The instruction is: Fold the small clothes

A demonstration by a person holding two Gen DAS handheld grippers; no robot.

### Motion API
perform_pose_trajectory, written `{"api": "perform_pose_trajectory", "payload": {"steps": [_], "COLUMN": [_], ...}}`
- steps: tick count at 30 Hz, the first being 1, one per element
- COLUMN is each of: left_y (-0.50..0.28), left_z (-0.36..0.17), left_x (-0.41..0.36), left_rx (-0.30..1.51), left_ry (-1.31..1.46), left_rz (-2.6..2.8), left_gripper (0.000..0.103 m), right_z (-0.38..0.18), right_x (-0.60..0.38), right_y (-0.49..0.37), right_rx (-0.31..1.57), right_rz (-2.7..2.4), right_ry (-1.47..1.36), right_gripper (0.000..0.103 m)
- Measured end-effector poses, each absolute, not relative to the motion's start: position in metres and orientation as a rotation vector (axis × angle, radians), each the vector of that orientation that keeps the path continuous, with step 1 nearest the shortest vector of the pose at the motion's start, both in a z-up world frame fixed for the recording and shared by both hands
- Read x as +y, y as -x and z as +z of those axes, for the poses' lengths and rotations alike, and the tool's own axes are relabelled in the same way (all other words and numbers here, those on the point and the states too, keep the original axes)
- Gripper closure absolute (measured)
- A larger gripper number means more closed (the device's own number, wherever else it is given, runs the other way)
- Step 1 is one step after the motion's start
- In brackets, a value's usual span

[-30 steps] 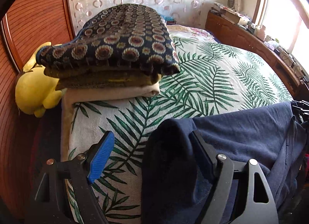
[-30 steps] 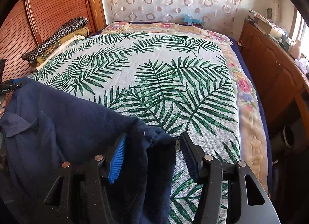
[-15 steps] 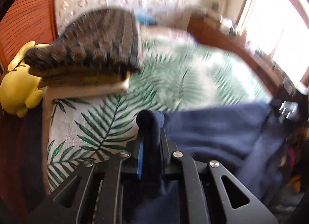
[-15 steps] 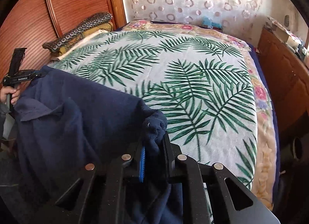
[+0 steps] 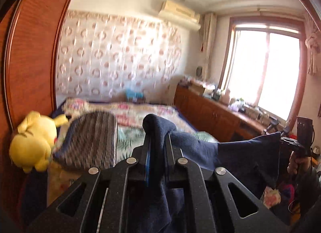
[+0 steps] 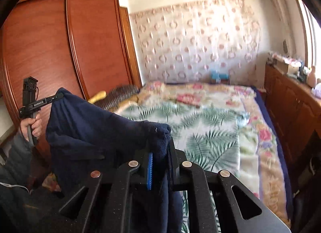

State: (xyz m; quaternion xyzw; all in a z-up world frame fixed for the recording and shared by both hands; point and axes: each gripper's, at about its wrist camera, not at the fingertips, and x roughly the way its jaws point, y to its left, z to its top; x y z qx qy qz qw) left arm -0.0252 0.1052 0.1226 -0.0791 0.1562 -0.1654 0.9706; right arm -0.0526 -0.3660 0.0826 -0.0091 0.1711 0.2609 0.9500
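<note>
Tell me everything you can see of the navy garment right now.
The navy garment looks like soft, fleecy knit, plain dark blue. It hangs in the air in front of the bed, stretched between the two tools: the left tool is shut on one bunched corner, the right tool on another. The rest droops below in loose folds; its lower edge is out of view.

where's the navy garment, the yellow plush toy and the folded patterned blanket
navy garment (image 6: 84, 126), right wrist view, on the cloth stretched between the two grippers
yellow plush toy (image 5: 32, 144), left wrist view, on its body beside the wardrobe
folded patterned blanket (image 5: 90, 142), left wrist view, on the blurred top layer
</note>
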Motion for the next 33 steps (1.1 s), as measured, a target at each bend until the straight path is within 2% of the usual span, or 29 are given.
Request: {"api": "perform_pose_trajectory", "payload": {"steps": [9,23,29,33], "left_y": [0.046,0.095,0.096,0.094], "left_z": [0.211,0.290,0.297,0.296], "left_x": [0.105,0.112,0.114,0.112], "left_rx": [0.122,-0.056,-0.086,-0.090], "left_ry": [0.115,0.064,0.064,0.051], "left_rz": [-0.361,-0.325,-0.322,-0.306], "left_gripper": [0.092,0.092,0.092,0.092], "right_z": [0.167,0.275,0.279,0.253], "right_x": [-0.376,-0.377,-0.356,-0.351], "right_y": [0.091,0.159,0.176,0.169], "right_rx": [0.201,-0.015,-0.059,-0.067], "right_rz": [0.422,0.336,0.310,0.316], "right_ry": [0.140,0.239,0.283,0.294], "right_gripper": [0.092,0.092,0.092,0.092]}}
